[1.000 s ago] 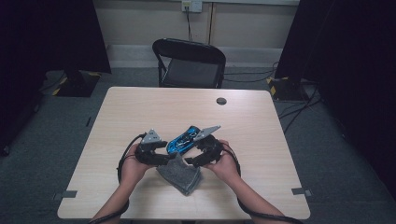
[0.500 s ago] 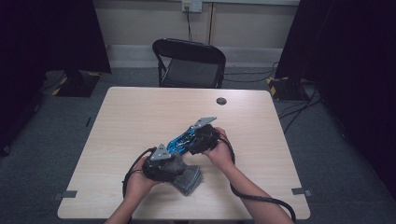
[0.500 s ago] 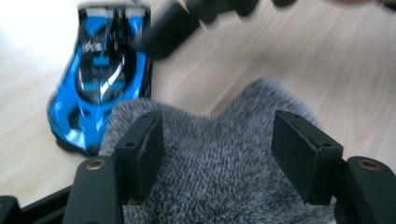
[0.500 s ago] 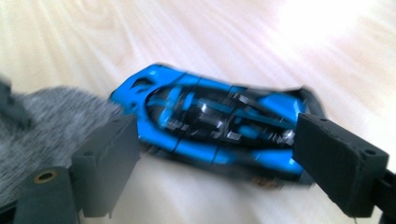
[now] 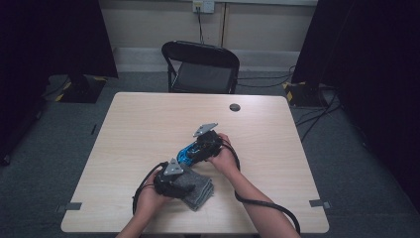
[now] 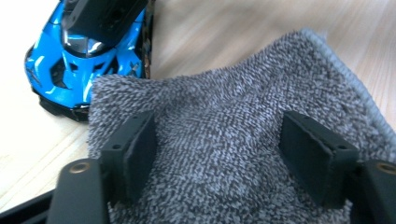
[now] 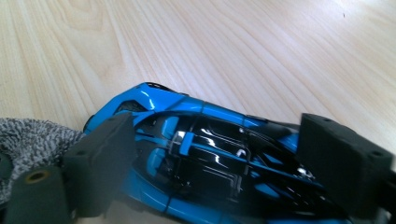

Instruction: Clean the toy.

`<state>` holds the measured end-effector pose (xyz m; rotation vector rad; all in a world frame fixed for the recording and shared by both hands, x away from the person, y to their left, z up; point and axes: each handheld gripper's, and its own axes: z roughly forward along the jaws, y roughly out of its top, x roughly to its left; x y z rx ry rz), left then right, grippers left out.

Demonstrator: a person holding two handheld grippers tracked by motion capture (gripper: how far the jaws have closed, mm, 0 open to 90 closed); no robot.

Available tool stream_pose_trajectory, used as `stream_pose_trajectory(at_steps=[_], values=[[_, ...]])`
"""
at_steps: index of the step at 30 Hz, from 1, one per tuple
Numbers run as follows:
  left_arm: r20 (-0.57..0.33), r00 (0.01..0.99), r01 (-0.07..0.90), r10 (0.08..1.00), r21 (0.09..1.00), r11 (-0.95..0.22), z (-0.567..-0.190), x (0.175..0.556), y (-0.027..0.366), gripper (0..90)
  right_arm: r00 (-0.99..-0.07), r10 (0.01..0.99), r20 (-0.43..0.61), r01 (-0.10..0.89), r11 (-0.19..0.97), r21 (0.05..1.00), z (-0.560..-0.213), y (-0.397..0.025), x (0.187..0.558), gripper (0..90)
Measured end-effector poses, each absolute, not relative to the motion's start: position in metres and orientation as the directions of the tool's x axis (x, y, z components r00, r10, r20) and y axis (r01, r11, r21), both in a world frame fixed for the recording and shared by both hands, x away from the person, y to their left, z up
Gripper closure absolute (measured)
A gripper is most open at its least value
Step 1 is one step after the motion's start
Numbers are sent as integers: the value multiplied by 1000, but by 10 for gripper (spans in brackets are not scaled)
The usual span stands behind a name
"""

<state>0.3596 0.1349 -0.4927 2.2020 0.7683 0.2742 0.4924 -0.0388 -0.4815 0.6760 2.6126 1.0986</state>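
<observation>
- High view: table, pale wood, at frame centre. Blue toy car lies just below centre, long axis running lower left to upper right. Grey cloth sits folded at lower centre, its upper edge just beside the car's nose. Right gripper is over the car; left gripper is over the cloth. Black chair stands beyond the far edge; a small dark disc lies on the table at upper right. Grey carpet and dark curtains surround.
- Left gripper view: left gripper, jaws spread, poised over the cloth, one on each side of its middle; whether they touch the pile, cannot tell. Car at upper left, nose at the cloth's corner.
- Right gripper view: right gripper, jaws spread, flanks the car across its width; no clamping visible. Cloth at lower left, by the car's nose. The right hand is the nearer to the car.
</observation>
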Motion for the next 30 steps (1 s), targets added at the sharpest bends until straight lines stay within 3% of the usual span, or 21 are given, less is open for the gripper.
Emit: stream_pose_trajectory(at_steps=[6, 10, 13, 21, 25, 28, 30], values=[[-65, 794, 447, 604, 737, -508, -493, 359, 137, 232, -873, 487, -17, 314, 589, 745, -489, -38, 493, 47], [-27, 791, 427, 611, 740, -520, -481, 357, 141, 190, -872, 490, -11, 320, 587, 744, -490, -38, 495, 39], [-62, 781, 455, 621, 738, -499, -474, 351, 145, 192, -867, 498, -10, 325, 582, 746, -490, -37, 494, 38], [-26, 795, 443, 605, 706, -552, -495, 342, 143, 162, -862, 506, -8, 325, 567, 757, -492, -37, 492, 36], [-30, 777, 471, 629, 690, -549, -492, 341, 143, 306, -861, 509, -8, 324, 561, 762, -492, -37, 492, 36], [-60, 752, 525, 657, 656, -541, -484, 342, 148, 600, -861, 509, -8, 326, 563, 760, -492, -37, 491, 36], [-104, 735, 560, 670, 650, -514, -482, 345, 153, 667, -861, 509, -9, 325, 563, 759, -492, -37, 491, 36]])
